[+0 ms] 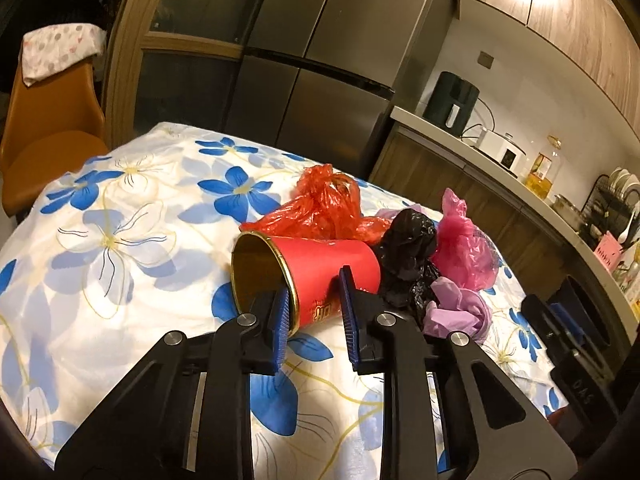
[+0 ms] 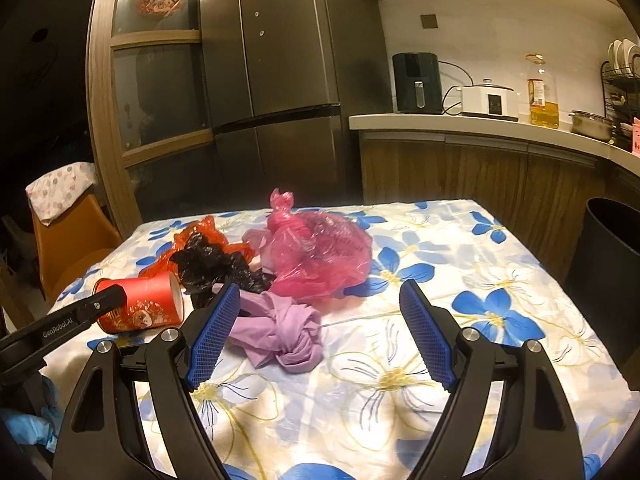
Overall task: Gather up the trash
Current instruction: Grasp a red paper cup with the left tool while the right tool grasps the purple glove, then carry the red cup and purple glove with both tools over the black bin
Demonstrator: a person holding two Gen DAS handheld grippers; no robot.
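Trash lies in a loose heap on the worktop (image 2: 460,248), which is covered by a white cloth printed with blue flowers. The red paper cup (image 1: 320,276) is tipped on its side, its long axis running level across the cloth: in the left wrist view its gold-rimmed open mouth faces left and toward the camera, its closed base pointing right toward the bags. The left tool (image 1: 314,312) straddles the cup's wall near the rim, one blue pad inside the mouth at the rim and the other against the red outside, so the jaws are narrowed onto the wall and grip it. In the right wrist view the same cup (image 2: 140,306) sits at the left edge of the heap with that tool's black finger laid across it.

Just behind the cup lie an orange-red plastic bag (image 1: 324,208) and a crumpled black bag (image 1: 408,256); a knotted pink bag (image 2: 316,248) stands beside them, its twisted neck upright. The right tool (image 2: 320,332) hovers with its jaws spread wide and nothing held. A knotted purple bag (image 2: 284,336) lies on the cloth between its fingers, close to the left pad, not pressed by either. A dark bin (image 2: 608,264) stands off the worktop's right edge.
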